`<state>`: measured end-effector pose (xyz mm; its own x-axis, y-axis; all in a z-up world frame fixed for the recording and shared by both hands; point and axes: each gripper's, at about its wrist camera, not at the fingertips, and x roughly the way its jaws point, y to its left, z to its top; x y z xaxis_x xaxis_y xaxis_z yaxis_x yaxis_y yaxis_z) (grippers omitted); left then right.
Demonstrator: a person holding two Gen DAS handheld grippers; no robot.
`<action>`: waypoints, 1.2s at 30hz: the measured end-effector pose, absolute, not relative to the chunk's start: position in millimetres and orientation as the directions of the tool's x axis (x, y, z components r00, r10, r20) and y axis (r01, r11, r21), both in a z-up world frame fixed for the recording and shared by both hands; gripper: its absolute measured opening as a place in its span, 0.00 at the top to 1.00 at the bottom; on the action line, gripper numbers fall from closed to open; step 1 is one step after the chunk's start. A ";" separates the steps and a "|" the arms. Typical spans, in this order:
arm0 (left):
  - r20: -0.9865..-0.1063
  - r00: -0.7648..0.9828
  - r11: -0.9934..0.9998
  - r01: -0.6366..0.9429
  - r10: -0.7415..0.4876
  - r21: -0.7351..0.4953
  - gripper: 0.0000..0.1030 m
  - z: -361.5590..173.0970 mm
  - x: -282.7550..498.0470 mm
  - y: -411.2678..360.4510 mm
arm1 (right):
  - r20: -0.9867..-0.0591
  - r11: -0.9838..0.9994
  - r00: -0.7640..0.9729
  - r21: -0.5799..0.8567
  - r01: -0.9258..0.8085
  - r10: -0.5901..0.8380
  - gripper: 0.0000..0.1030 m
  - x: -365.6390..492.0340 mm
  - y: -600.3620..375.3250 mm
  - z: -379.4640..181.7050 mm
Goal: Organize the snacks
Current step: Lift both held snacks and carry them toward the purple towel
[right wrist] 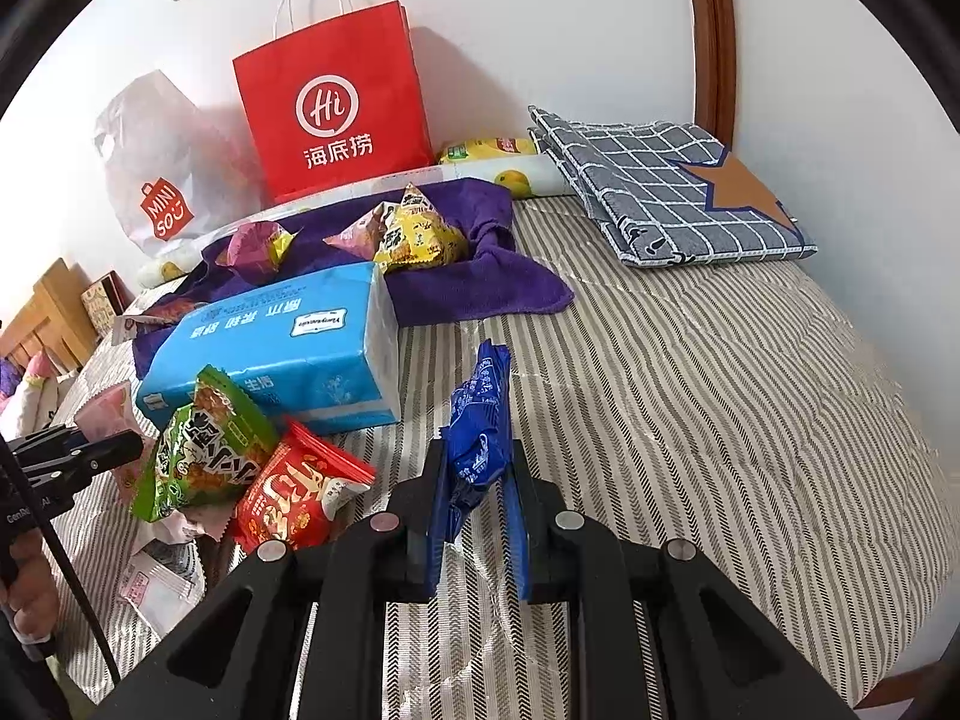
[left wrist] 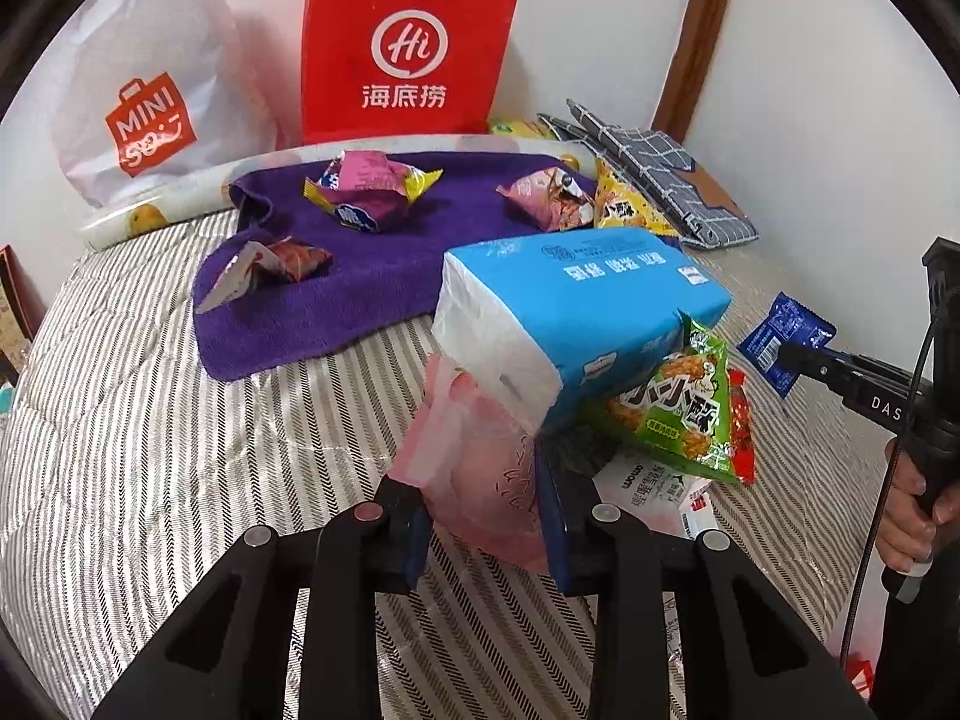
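The pink snack packet [left wrist: 480, 480], soft crinkly film, sits pinched in the nearly closed left claw [left wrist: 486, 516] just above the striped bed cover [left wrist: 150, 450]. The right claw [right wrist: 477, 510] is clamped tight on a glossy blue packet [right wrist: 480, 420]. Just beyond lie a boxy blue tissue pack [left wrist: 588, 300] and a fuzzy purple towel [left wrist: 372, 288].

The right half of the striped bed [right wrist: 720, 420] lies open up to the folded checked cloth [right wrist: 666, 192]. On the left, the blue tissue pack [right wrist: 270, 348], green snack bag [right wrist: 204, 456] and red packet [right wrist: 294, 498] crowd the near passage; the purple towel [right wrist: 480, 282] fills the far middle.
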<state>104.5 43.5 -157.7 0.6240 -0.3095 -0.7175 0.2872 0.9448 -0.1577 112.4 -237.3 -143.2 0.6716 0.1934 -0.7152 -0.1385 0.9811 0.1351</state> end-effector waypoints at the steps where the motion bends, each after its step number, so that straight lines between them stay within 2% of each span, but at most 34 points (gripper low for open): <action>1: -0.715 0.627 0.946 0.283 -0.309 -0.161 0.71 -156.9 104.1 44.5 | -0.714 0.981 0.673 0.135 -0.140 0.194 0.84 112.0 -237.1 -142.4; 10: -0.702 0.635 0.946 0.249 -0.322 -0.209 0.71 -149.1 101.3 51.5 | -0.698 0.980 0.689 0.129 -0.149 0.196 0.84 110.2 -233.1 -132.6; 36: -0.640 0.652 0.913 0.304 -0.406 -0.270 0.70 -127.3 96.9 40.0 | -0.662 0.972 0.713 0.123 -0.198 0.229 0.84 109.8 -214.7 -115.4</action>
<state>96.9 40.0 -127.3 0.6522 -0.4064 -0.6398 0.3043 0.9135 -0.2701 109.8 -214.7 -115.4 0.7133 0.2293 -0.6623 -0.1981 0.9724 0.1234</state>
